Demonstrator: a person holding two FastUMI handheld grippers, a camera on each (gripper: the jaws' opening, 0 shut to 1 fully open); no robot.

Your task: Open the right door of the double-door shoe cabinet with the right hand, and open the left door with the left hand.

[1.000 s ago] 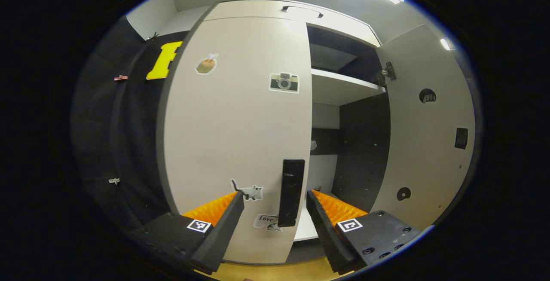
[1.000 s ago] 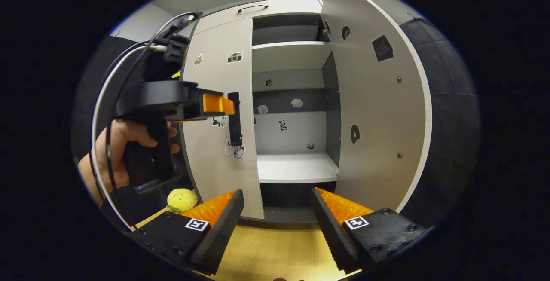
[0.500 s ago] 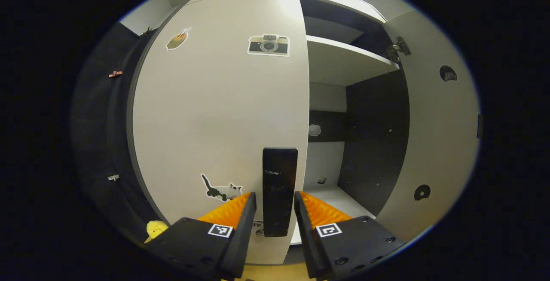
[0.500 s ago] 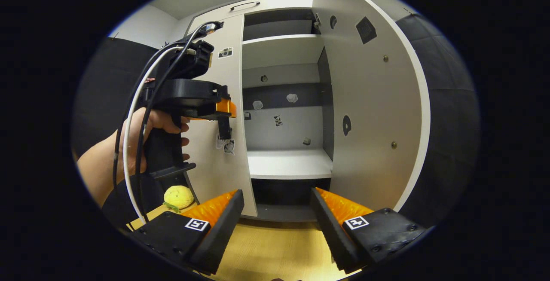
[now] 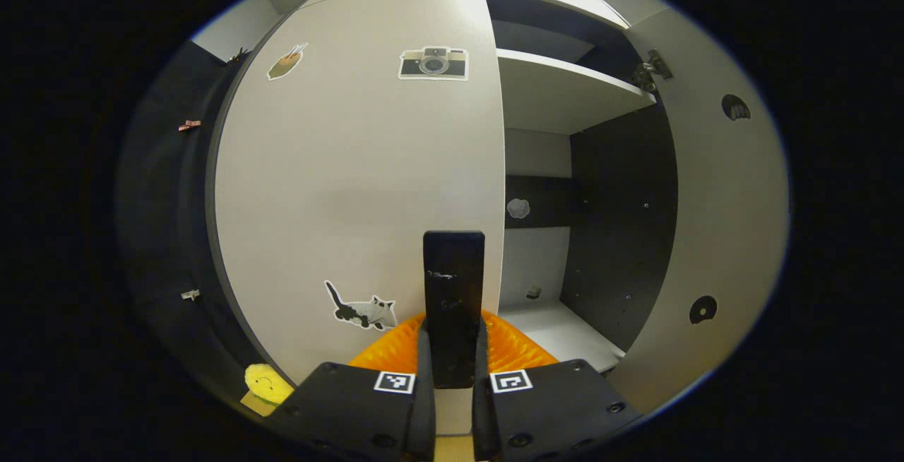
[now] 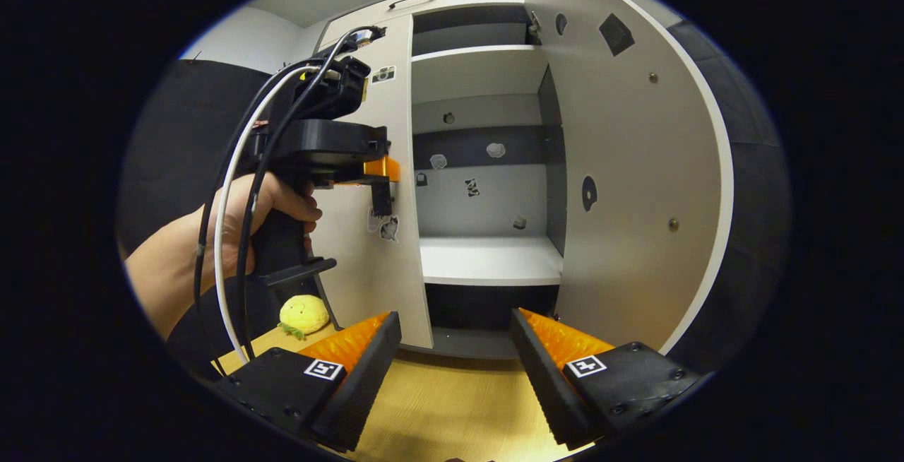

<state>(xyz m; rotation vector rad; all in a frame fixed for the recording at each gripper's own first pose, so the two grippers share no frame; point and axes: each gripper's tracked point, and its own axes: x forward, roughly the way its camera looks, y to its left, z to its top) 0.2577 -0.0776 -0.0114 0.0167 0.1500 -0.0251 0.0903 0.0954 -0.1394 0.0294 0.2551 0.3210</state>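
The white shoe cabinet's left door point(image 5: 353, 179) stands closed, with stickers on it and a black upright handle point(image 5: 453, 292) near its inner edge. My left gripper point(image 5: 453, 349) is shut on that handle, both fingers pressing its sides. In the right gripper view the same gripper point(image 6: 381, 179), held by a hand point(image 6: 233, 229), sits at the handle point(image 6: 382, 202) of the left door point(image 6: 385, 165). The right door point(image 6: 628, 179) is swung wide open, showing the shelves point(image 6: 487, 261). My right gripper point(image 6: 455, 349) hangs open in front of the cabinet, holding nothing.
A yellow plush toy point(image 6: 304, 312) lies on the wooden floor point(image 6: 452, 405) left of the cabinet, also seen low in the left gripper view as a yellow plush toy point(image 5: 267, 383). Black cloth wall point(image 5: 169, 222) flanks the cabinet. The open right door point(image 5: 720, 222) juts out.
My left gripper moved in to the left door's handle and closed its fingers on it. The right gripper stayed open, drifting slightly before the cabinet.
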